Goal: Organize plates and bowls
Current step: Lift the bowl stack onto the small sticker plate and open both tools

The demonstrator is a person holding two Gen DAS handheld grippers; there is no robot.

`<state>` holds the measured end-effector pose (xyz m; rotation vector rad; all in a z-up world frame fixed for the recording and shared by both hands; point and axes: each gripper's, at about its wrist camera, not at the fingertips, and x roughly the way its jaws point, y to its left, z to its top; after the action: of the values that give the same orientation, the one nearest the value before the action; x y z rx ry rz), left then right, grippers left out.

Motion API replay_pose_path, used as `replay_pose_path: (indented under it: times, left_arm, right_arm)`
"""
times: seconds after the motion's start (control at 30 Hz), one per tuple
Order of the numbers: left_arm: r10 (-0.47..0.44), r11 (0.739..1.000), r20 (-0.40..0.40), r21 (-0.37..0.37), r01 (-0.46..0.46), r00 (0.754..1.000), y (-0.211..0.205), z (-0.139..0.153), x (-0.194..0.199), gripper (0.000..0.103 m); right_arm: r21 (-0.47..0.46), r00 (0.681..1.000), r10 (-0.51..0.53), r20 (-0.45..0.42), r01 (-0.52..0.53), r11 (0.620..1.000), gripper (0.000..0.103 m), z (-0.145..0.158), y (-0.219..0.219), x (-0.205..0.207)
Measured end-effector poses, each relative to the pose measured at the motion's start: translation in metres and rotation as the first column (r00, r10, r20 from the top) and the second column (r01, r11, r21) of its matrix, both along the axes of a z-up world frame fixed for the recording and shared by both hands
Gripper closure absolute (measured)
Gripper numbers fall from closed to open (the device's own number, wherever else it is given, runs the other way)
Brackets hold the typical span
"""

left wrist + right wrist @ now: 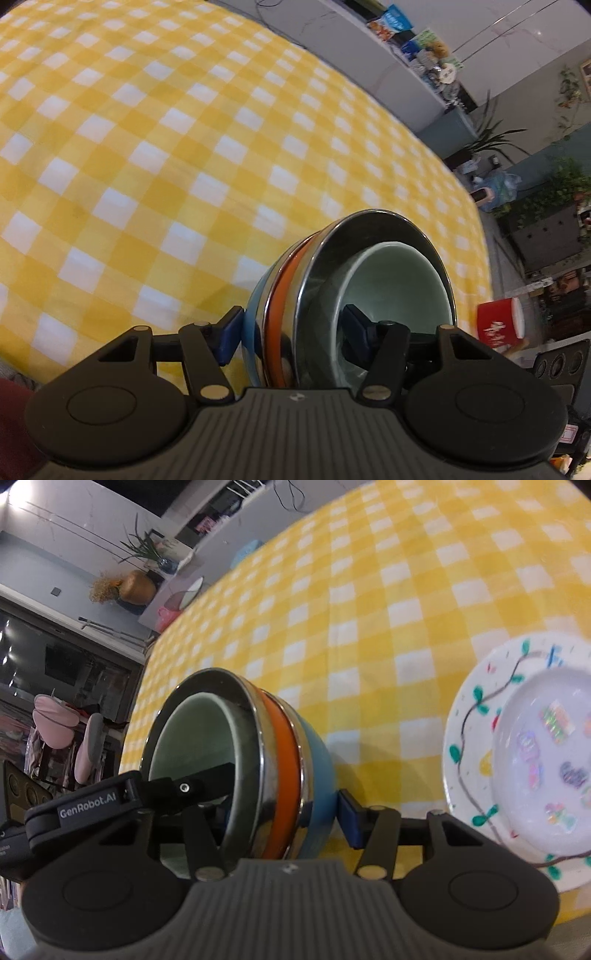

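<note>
Right up close, both tools grip one nested stack of bowls (pixel 354 295), tipped on its side above the bench (pixel 147 147). The left tool (pixel 291 332) is clamped on the stack's near wall, one pad (pixel 231 338) outside on the blue bowl (pixel 253 332), the other inside the pale green bowl (pixel 391 280). The right tool (pixel 280 812) straddles the same wall from the opposite side: its outer pad (pixel 349 819) sits by the blue bowl, apparently just apart from it, and its inner finger is hidden inside, so its grip is unclear. Both are easing inward. Between blue and green sit an orange bowl (pixel 284 775) and a steel bowl (pixel 236 686). Just right of the right tool lies a painted plate (pixel 476 738) holding a clear dish (pixel 546 760). Beyond stretches yellow checked cloth (pixel 388 590).
</note>
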<state>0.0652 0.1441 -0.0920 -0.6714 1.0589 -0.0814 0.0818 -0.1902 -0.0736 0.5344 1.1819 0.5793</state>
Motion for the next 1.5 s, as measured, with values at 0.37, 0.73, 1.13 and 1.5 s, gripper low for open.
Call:
replay_pose_path:
  times: [0.37,0.73,1.13,1.5]
  left_arm:
    - [-0.194,0.981,0.052,-0.023,0.195,0.980,-0.096,0.037,0.037,0.036]
    - [-0.293,0.956,-0.025,0.030,0.293,0.956,-0.174,0.008,0.064,0.037]
    - [-0.304,0.952,-0.050,0.032,0.306,0.951,-0.176,-0.014,0.065,0.037]
    - [-0.330,0.918,0.049,0.249,0.308,0.943,-0.186,0.014,0.049,0.048]
  right_arm:
    - [-0.030,0.986,-0.162,0.049,0.164,0.986,0.051,0.051,-0.102,-0.013]
    - [-0.036,0.947,-0.316,-0.057,0.315,0.949,0.050,0.020,-0.174,-0.016]
    - [-0.133,0.955,-0.286,-0.074,0.275,0.952,0.048,0.007,-0.162,-0.005]
    - [-0.240,0.969,-0.243,0.045,0.247,0.939,0.047,0.023,-0.149,-0.010]
